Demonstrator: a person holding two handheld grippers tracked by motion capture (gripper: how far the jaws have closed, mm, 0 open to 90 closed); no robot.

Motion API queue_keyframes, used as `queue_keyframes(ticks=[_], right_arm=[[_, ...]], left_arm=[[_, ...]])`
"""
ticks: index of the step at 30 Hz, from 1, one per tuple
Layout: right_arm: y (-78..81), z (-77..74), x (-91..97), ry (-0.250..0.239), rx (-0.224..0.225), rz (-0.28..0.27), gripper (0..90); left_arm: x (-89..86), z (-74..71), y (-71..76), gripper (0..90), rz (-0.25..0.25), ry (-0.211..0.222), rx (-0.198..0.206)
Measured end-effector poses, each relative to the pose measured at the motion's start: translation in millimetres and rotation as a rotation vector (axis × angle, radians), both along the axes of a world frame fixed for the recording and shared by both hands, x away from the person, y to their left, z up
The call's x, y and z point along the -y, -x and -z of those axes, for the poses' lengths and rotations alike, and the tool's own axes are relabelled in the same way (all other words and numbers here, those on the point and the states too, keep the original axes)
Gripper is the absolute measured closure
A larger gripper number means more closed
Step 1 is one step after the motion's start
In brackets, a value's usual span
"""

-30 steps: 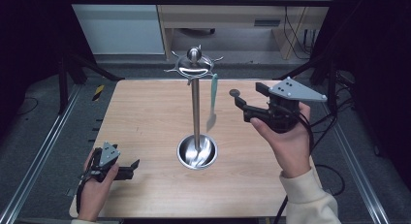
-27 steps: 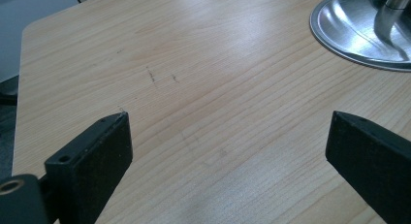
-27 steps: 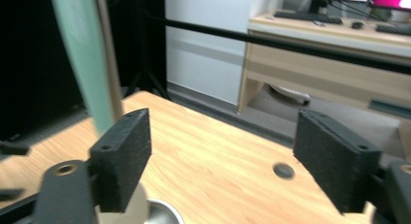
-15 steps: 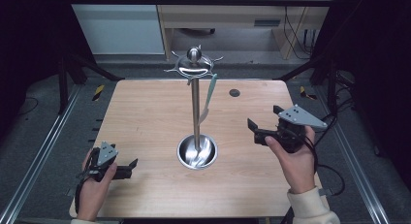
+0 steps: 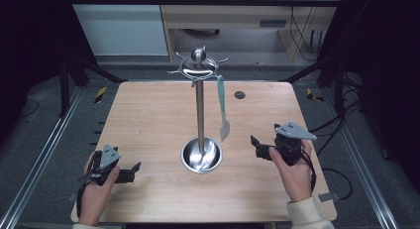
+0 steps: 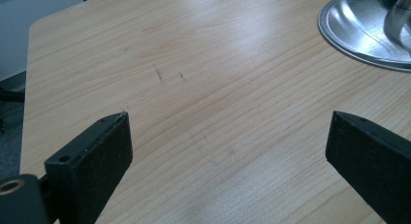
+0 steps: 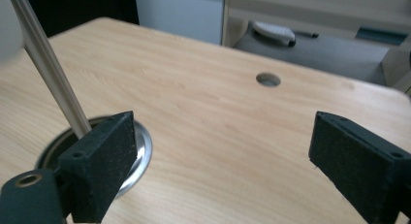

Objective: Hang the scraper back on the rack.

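Note:
A steel stand (image 5: 200, 110) rises from a round dish base (image 5: 188, 157) at the middle of the wooden table (image 5: 148, 115). Its top carries hooks. A teal-handled spatula (image 5: 223, 107) hangs from one hook, blade down. My right gripper (image 5: 256, 147) sits low to the right of the base, pointing at it. Its jaws have just been opening and nothing is between them (image 7: 220, 146). The stand's pole (image 7: 48, 69) and base (image 7: 143, 146) lie behind its left jaw. My left gripper (image 5: 132, 172) rests open at the front left, empty (image 6: 228, 146), with the base (image 6: 358, 35) ahead.
A small round hole (image 5: 239, 94) marks the table's far right part, also seen in the right gripper view (image 7: 268, 79). Metal frame rails run along both table sides. Bare wood lies between each gripper and the stand.
My right gripper has come down from beside the hanging spatula to just above the table, right of the base. The left gripper has stayed put.

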State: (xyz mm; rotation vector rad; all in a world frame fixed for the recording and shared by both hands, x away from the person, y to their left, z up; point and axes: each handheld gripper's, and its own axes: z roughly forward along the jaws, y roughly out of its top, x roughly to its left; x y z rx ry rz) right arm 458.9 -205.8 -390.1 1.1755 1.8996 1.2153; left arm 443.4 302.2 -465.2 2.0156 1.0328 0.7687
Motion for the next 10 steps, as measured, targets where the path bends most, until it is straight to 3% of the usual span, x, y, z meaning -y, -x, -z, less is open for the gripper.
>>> queue_keyframes(ticks=[5, 10], right_arm=[[-6.5, 27.8, 0.0, -0.005, -0.052, -0.001, 11.8], [-12.1, 56.5, -0.5, 0.034, -0.107, 0.003, 13.9]], left_arm=[[0.3, -0.3, -0.5, 2.7, 0.006, 0.000, -0.001], [1.4, -0.5, -2.3, 2.7, 0.012, -0.001, 0.001]])
